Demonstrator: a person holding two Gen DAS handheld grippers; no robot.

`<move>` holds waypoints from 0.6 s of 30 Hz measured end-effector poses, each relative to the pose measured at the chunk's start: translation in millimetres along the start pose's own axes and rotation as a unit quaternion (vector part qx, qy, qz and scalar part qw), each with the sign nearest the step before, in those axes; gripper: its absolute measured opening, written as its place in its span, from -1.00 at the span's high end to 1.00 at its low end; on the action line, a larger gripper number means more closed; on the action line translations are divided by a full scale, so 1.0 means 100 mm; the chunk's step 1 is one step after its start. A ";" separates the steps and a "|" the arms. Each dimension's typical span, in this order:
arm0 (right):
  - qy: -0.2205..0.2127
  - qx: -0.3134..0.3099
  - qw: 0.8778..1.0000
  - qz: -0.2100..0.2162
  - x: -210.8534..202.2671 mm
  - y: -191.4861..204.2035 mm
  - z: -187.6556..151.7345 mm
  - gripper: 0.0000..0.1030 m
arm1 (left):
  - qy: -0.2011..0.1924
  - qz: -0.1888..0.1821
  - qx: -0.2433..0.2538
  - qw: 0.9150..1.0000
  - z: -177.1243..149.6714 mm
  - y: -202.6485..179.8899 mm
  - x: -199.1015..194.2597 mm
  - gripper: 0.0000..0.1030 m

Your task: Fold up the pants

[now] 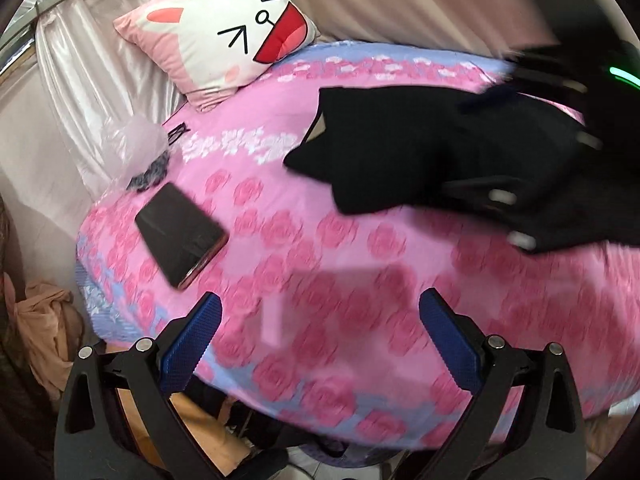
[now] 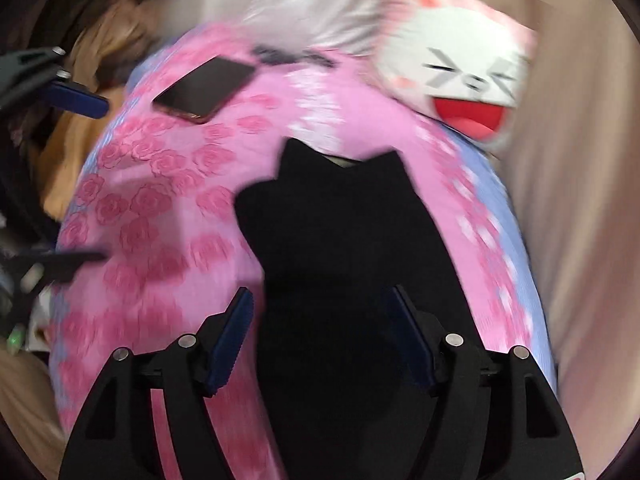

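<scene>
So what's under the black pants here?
The pants lie on the pink rose-print bedspread, which shows all around them. A tan patch peeks out at their far edge, unclear what. Anything else beneath is covered.

Black linkage arms, blue ribbed pads [image 1: 448, 340], silver screws

Black pants [image 2: 344, 248] partly cut off below
</scene>
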State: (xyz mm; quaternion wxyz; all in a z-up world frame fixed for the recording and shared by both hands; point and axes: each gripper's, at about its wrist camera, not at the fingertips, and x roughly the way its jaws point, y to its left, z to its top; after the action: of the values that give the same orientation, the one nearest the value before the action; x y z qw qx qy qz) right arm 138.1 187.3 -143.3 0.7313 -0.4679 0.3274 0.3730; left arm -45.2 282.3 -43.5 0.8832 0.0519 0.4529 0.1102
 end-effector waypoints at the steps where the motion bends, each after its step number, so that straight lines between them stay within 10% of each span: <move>1: 0.015 -0.020 1.000 0.011 0.14 0.05 0.09 -0.31 | -0.001 -0.001 -0.003 1.000 -0.03 0.03 0.00 -0.88; 2: 0.029 -0.034 0.999 0.016 0.26 0.06 0.16 -0.25 | -0.003 -0.005 -0.007 1.000 -0.06 0.07 0.00 -0.88; 4: 0.061 -0.022 0.997 0.040 0.52 0.05 0.24 0.73 | -0.005 -0.011 -0.017 1.000 -0.07 0.13 0.01 -0.88; 6: 0.040 0.075 0.993 0.083 0.47 -0.23 0.37 0.87 | -0.011 -0.015 -0.024 1.000 -0.05 0.18 0.02 -0.88; 11: -0.106 0.260 0.958 0.065 -0.01 -1.00 0.44 0.68 | -0.042 -0.056 -0.026 0.997 0.12 0.13 0.02 -0.88; 12: -0.099 0.270 0.955 0.071 0.16 -1.01 0.47 0.61 | -0.045 -0.064 -0.021 0.997 0.16 0.07 0.02 -0.88; 14: -0.029 0.258 0.955 0.143 0.68 -0.86 0.55 -0.18 | -0.048 -0.079 -0.008 0.996 0.26 -0.09 0.04 -0.88; 15: 0.022 0.252 0.948 0.193 1.00 -0.70 0.52 -0.21 | -0.050 -0.089 0.000 0.995 0.29 -0.15 0.04 -0.88; 18: -0.052 0.239 0.949 0.201 0.66 -0.69 0.44 -0.25 | -0.060 -0.102 0.022 0.993 0.32 -0.35 -0.02 -0.88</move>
State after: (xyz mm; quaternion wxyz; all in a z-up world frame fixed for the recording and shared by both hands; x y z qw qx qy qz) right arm 236.6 224.6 -152.3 0.7474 -0.1841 0.4561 0.4467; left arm -15.3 248.2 -30.0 0.9142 0.0314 0.4041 0.0057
